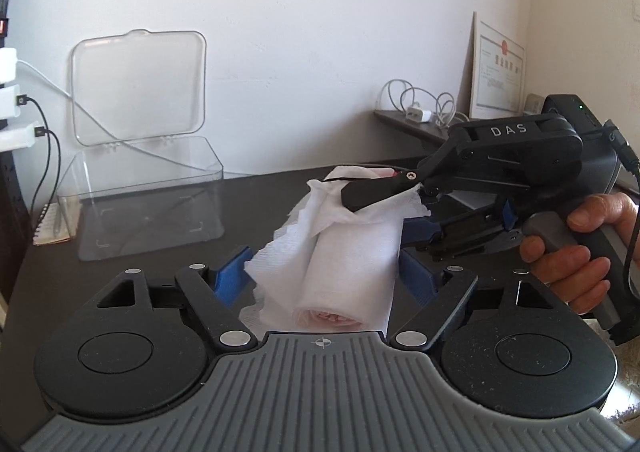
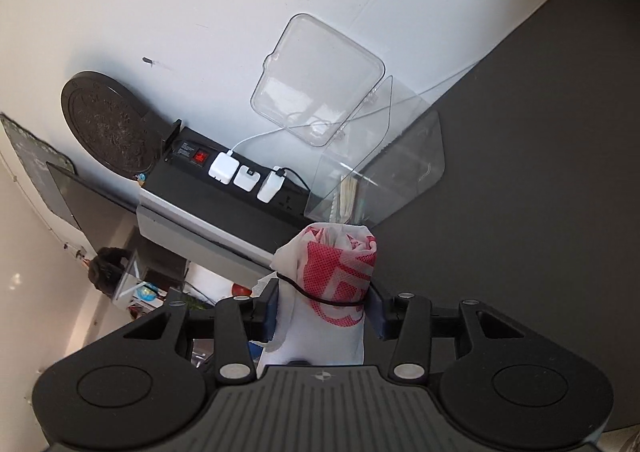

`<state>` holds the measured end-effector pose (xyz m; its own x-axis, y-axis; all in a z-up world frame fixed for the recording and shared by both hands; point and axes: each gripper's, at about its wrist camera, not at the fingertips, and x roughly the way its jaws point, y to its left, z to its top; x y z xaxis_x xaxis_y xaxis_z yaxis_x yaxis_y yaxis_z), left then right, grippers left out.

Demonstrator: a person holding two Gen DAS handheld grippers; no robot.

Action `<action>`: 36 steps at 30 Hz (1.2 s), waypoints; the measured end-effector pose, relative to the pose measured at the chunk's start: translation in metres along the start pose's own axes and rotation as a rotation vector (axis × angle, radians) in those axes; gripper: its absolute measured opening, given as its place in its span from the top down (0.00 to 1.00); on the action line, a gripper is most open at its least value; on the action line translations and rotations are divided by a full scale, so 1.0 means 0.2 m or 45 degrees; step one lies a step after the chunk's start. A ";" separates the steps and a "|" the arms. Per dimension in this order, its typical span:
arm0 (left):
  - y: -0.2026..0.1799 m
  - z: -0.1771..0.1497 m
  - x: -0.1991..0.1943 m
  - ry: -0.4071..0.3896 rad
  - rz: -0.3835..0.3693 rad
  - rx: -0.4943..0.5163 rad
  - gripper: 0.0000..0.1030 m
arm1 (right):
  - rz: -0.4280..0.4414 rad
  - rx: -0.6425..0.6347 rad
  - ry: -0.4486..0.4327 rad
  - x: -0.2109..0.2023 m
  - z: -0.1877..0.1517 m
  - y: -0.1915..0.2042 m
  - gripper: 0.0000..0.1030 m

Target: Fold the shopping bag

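Holding the rolled shopping bag [image 1: 352, 252] above the dark surface [image 1: 160, 268], right gripper [image 2: 322, 312] fingers clamp its banded end (left gripper [image 1: 320, 272] fingers open alongside, not pressing): keep the clamp firm so the roll stays tight.

open clear plastic box [image 1: 140, 188] on dark table [image 1: 260, 212]; framed certificate [image 1: 496, 68] leans against wall.

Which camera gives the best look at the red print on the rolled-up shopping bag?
The right wrist view: the shopping bag shows its red print there, with a black band around it. The left wrist view shows the shopping bag mostly as a white roll, with only faint pink at its near end.
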<state>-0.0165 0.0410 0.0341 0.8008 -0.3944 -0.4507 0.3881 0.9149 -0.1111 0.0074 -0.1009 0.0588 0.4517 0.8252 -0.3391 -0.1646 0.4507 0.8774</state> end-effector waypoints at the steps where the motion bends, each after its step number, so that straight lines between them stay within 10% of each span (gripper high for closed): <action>1: 0.00 0.00 0.01 -0.002 -0.014 -0.003 0.30 | 0.013 0.015 0.010 0.00 -0.01 0.00 0.57; 4: -0.01 -0.03 0.02 0.004 -0.058 -0.021 0.57 | 0.002 0.017 0.002 -0.01 -0.03 0.01 0.56; 14: -0.04 -0.03 0.00 -0.046 0.069 0.138 0.61 | -0.062 -0.452 -0.201 -0.23 -0.05 0.19 0.30; 18: -0.06 -0.01 0.02 -0.024 0.076 0.166 0.60 | -0.142 -0.848 -0.250 -0.26 -0.10 0.34 0.71; 36: -0.18 0.01 -0.06 -0.117 0.083 0.343 0.63 | -0.414 -1.556 -0.124 -0.04 -0.31 0.49 0.95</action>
<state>-0.0382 0.0127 0.0454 0.8611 -0.3532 -0.3658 0.4320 0.8876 0.1597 -0.0666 -0.0429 0.1277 0.6770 0.6129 -0.4075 -0.7102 0.6893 -0.1431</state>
